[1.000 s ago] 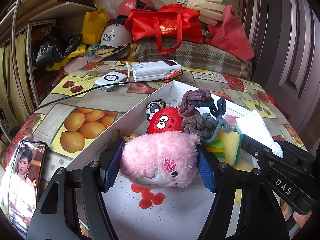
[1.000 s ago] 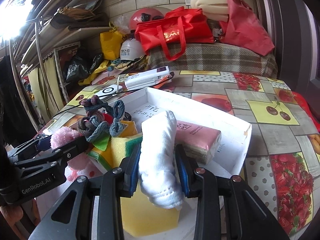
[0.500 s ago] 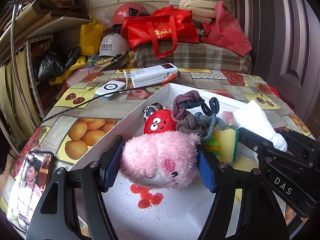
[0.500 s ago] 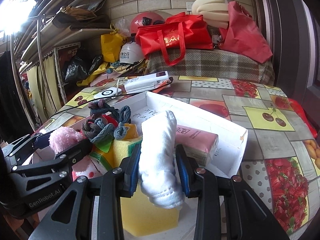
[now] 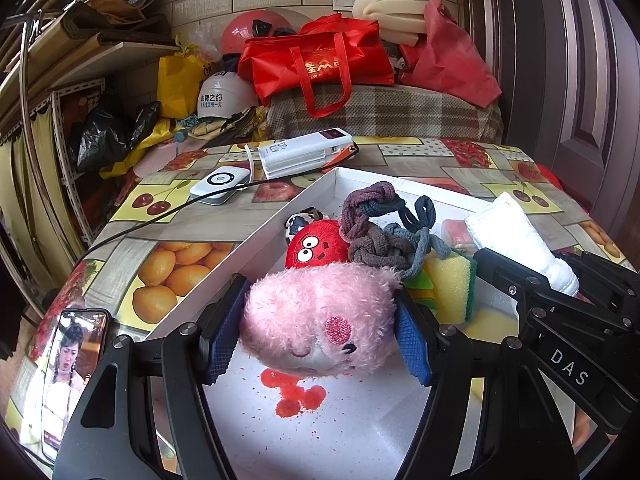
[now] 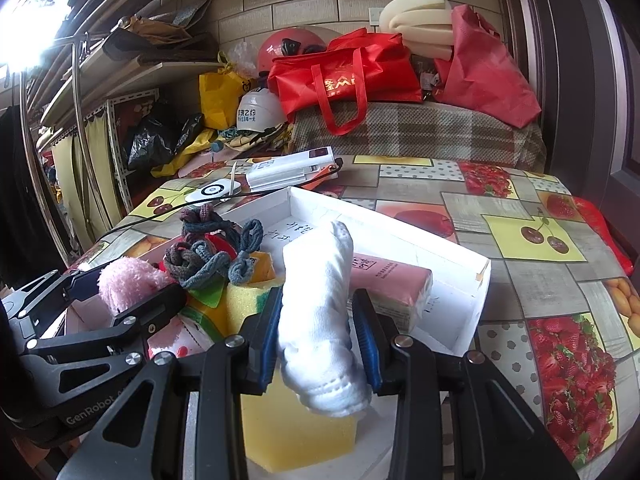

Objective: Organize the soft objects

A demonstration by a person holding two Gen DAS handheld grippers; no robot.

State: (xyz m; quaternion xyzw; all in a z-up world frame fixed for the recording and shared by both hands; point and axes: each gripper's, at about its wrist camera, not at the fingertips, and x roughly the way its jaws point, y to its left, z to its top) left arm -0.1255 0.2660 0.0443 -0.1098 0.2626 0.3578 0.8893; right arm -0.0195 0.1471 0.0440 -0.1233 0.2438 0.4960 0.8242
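Note:
My left gripper (image 5: 316,336) is shut on a pink plush toy (image 5: 320,316) and holds it above the near end of a white box (image 5: 304,196). My right gripper (image 6: 320,332) is shut on a rolled white sock (image 6: 320,308) and holds it over the same box (image 6: 472,280). In the box lie a red plush with eyes (image 5: 316,246), a knot of grey and brown hair ties (image 5: 384,228), yellow-green sponges (image 5: 452,284), a pink packet (image 6: 392,280) and a large yellow sponge (image 6: 292,428). The pink plush also shows in the right wrist view (image 6: 128,280).
The box sits on a fruit-patterned tablecloth (image 5: 176,264). A phone with a lit screen (image 5: 68,372) lies at the near left edge. A white power bank (image 5: 304,152), a round white device (image 5: 220,180) and a black cable (image 5: 160,220) lie behind the box. Bags and helmets are piled beyond the table.
Both grippers have lifted and drawn back a little with their loads still held. The box contents have not moved.

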